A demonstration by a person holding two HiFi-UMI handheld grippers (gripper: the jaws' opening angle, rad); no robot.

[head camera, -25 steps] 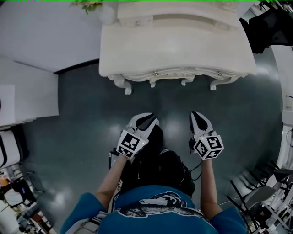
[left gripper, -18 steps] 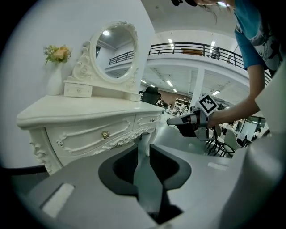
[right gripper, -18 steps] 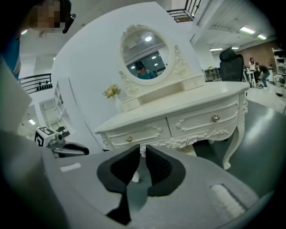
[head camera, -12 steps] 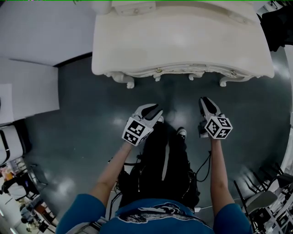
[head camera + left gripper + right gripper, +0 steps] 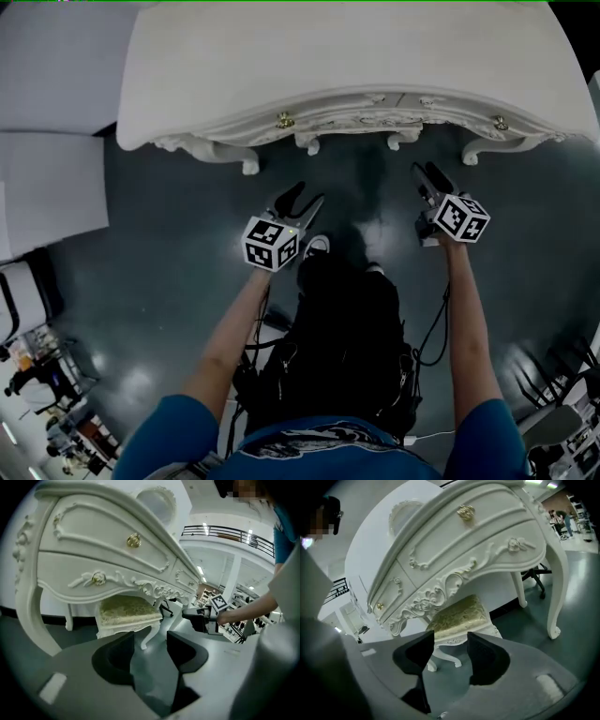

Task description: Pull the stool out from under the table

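Note:
A white carved dressing table (image 5: pixel 328 56) fills the top of the head view and hides the stool there. The stool (image 5: pixel 126 611), white with a gold-patterned cushion, stands tucked under the table (image 5: pixel 93 550) in the left gripper view. In the right gripper view the same stool (image 5: pixel 457 616) sits beneath the table's drawers (image 5: pixel 464 550). My left gripper (image 5: pixel 298 199) hangs in front of the table's left half, and my right gripper (image 5: pixel 427 178) in front of its right half. Both are short of the stool. Each one's jaws are opening, with nothing between them (image 5: pixel 150 644) (image 5: pixel 451 644).
The table's curved legs (image 5: pixel 248 167) (image 5: pixel 469 157) flank the stool's bay. A white partition (image 5: pixel 47 178) stands at the left. Black chairs (image 5: pixel 562 403) crowd the lower right and clutter (image 5: pixel 37 375) the lower left. The person's shoe (image 5: pixel 316 247) is on the dark floor.
The person has stepped closer to the table, which now looms larger. Both grippers have moved forward toward its front edge, and their jaws have gone from shut to open.

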